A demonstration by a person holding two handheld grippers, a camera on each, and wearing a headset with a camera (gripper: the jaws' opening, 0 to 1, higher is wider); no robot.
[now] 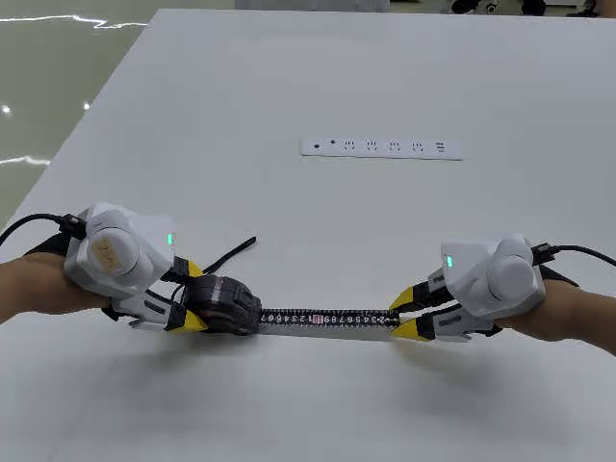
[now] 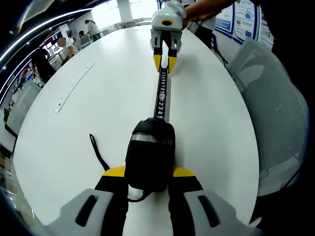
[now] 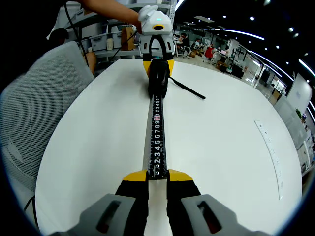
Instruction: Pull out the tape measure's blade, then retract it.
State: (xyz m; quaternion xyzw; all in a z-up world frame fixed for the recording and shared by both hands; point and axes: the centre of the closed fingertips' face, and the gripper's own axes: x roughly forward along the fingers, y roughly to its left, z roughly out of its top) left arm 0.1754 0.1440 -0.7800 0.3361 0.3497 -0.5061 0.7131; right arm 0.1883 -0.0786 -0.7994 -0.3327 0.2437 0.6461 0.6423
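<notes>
One black tape measure [image 1: 223, 304], numbered blade [image 1: 327, 317] extended

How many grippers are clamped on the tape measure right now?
2. The left gripper is shut on the tape measure's case, at the left of the head view. The right gripper is shut on the end of the pulled-out blade, at the right.

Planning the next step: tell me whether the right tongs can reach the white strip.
Probably not yet: the right tongs are shut on the blade, though nothing stands between them and the white strip.
</notes>
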